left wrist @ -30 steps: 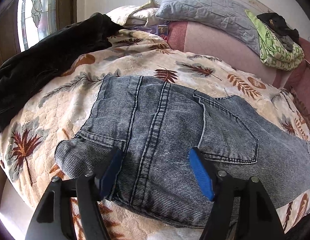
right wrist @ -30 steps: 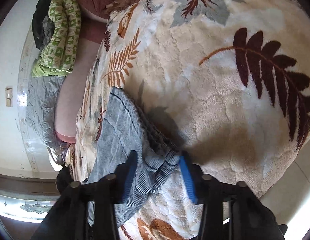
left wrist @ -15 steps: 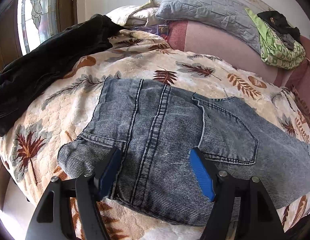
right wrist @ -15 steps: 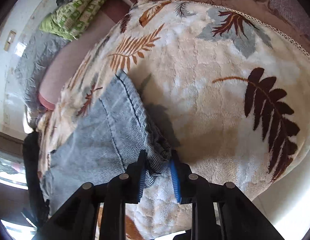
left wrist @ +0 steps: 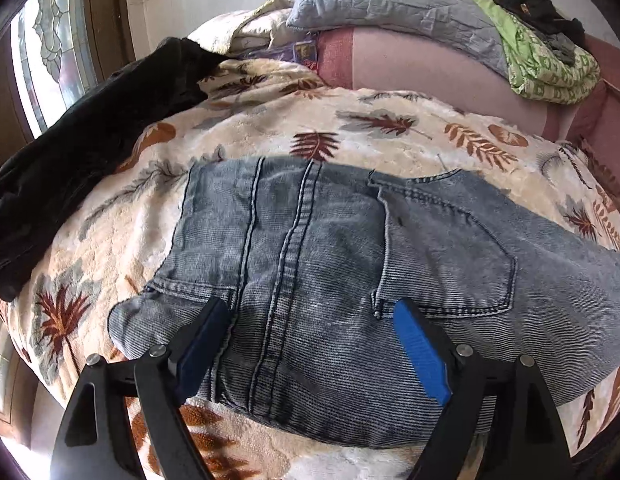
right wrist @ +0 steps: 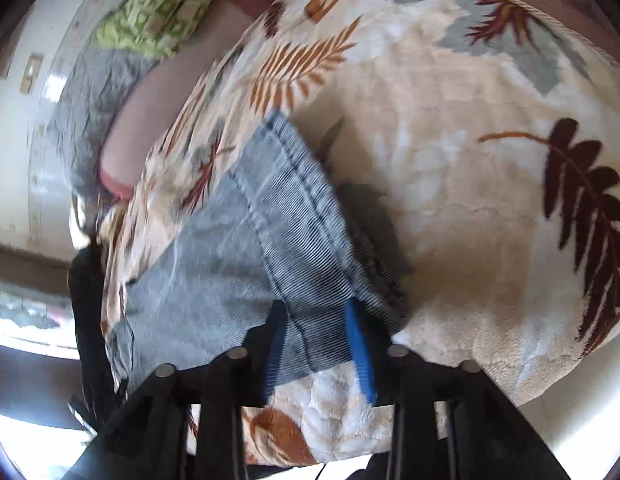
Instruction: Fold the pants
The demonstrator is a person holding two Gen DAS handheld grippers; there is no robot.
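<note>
1. Jeans (left wrist: 330,264), grey-blue and washed out, lie flat across the leaf-print blanket (left wrist: 250,132) on the bed, seat side up; the back pocket sits at about 3 o'clock of the centre seams in your left view.
2. Your left tool (left wrist: 310,344) hovers over the near edge of the jeans with its blue pads spread wide on either side of the seams. Its jaws have just been opening, and they pinch no cloth.
3. Your right tool (right wrist: 318,344) has the hem end of a leg between its pads. Its jaws have just been closing, yet the picture is blurred, so you cannot tell whether they press the denim.
4. Black garment (left wrist: 90,136) lies at 10 o'clock of the jeans.
5. Grey quilted pillow (left wrist: 390,0) rests at 12 o'clock, and a green patterned cloth (left wrist: 550,68) at 2 o'clock.
</note>
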